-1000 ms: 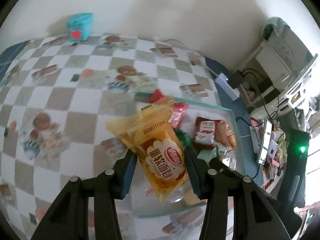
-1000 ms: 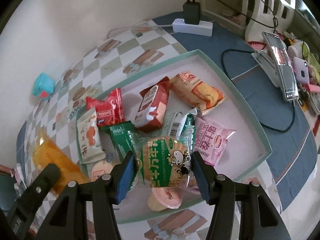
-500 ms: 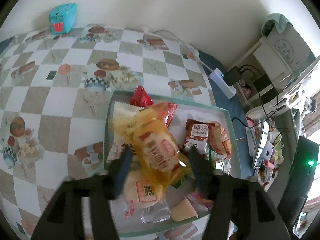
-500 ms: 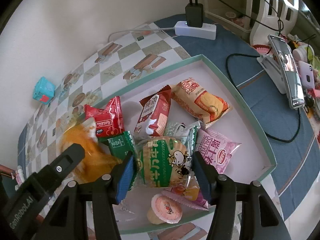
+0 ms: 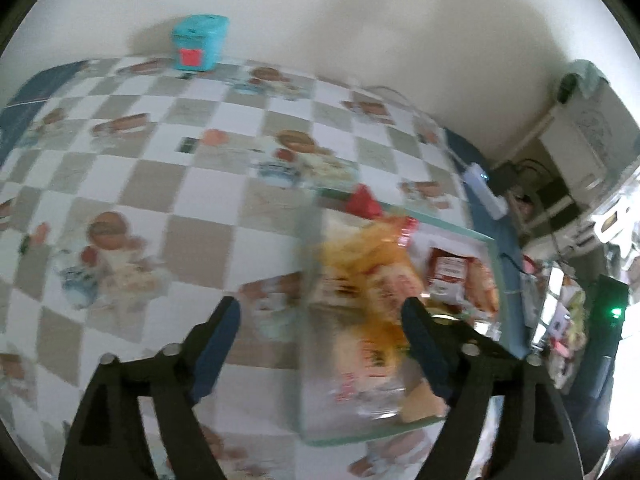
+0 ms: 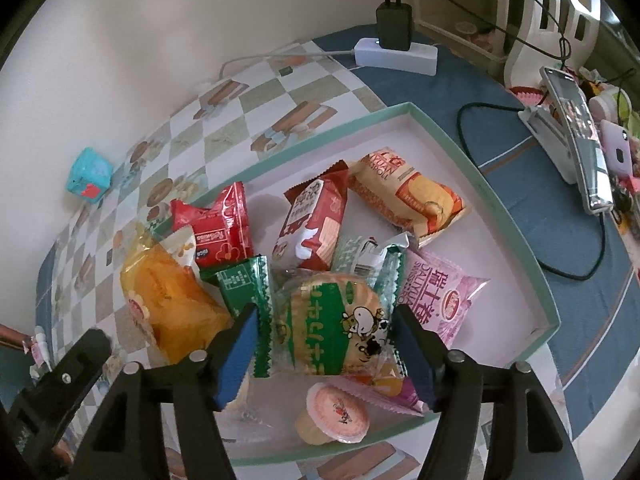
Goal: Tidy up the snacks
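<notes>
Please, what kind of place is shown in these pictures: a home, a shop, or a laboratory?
Most likely a home. A table has a checked tablecloth with food prints, a power strip with a charger plugged in lies on it, and phones charge at the side.

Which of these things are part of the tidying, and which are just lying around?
Part of the job:
- tray
- orange bread pack
- green cow snack, between the open right gripper
- red packs
- pink pack
- jelly cup
- left gripper, open

Lying about:
- teal box
- power strip
- phones
</notes>
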`<state>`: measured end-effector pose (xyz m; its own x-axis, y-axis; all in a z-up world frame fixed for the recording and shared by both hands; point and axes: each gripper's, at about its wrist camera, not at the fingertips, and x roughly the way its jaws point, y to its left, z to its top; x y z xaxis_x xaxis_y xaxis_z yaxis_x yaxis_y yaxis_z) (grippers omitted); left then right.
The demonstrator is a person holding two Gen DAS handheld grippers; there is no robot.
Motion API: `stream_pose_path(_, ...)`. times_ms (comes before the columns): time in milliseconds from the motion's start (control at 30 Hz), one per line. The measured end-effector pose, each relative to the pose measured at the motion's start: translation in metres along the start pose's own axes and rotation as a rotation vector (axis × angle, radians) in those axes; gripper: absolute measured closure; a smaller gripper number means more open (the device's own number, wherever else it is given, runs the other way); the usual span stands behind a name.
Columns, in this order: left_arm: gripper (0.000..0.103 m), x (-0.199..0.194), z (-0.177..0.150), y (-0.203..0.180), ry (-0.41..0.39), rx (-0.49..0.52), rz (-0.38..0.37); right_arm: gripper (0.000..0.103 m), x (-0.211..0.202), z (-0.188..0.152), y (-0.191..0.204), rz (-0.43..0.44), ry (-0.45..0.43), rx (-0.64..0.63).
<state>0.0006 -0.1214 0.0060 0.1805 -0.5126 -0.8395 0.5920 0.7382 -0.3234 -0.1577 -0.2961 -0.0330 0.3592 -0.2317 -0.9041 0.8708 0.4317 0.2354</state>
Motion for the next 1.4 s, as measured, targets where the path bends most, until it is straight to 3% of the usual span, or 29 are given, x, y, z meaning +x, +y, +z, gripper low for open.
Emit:
stream_pose_path(333, 0.017, -0.016, -0.017, 0.038, -0.045, -0.038, 0.231, 0.01, -0.009, -0.017, 0.016, 0.011, -0.039, -0.07)
stream_pose_path(500, 0.017, -0.02, -0.027, 0.043, -0.068, 0.011, 0.394, 0.0, -0.012, -0.027, 0.022, 0.002, -0.05, -0.11)
stream_pose_path(567, 0.017, -0.021, -0.03, 0.046, -0.067, 0.028, 0.458, 0.0, -0.014, -0.033, 0.026, -0.001, -0.051, -0.14)
stream_pose_path(800, 0.017, -0.03, -0.047, 0.05, -0.061, 0.09, 0.562, 0.0, -0.021, -0.056, 0.042, 0.012, -0.056, -0.252)
stream_pose_path(1033, 0.017, -0.039, -0.064, 0.047, -0.059, 0.138, 0.579, 0.0, -0.031, -0.078, 0.049, 0.003, -0.074, -0.315)
stream_pose_path(1400, 0.017, -0.045, -0.063, 0.05, -0.069, 0.12, 0.564, 0.0, -0.039, -0.078, 0.049, 0.008, -0.107, -0.304)
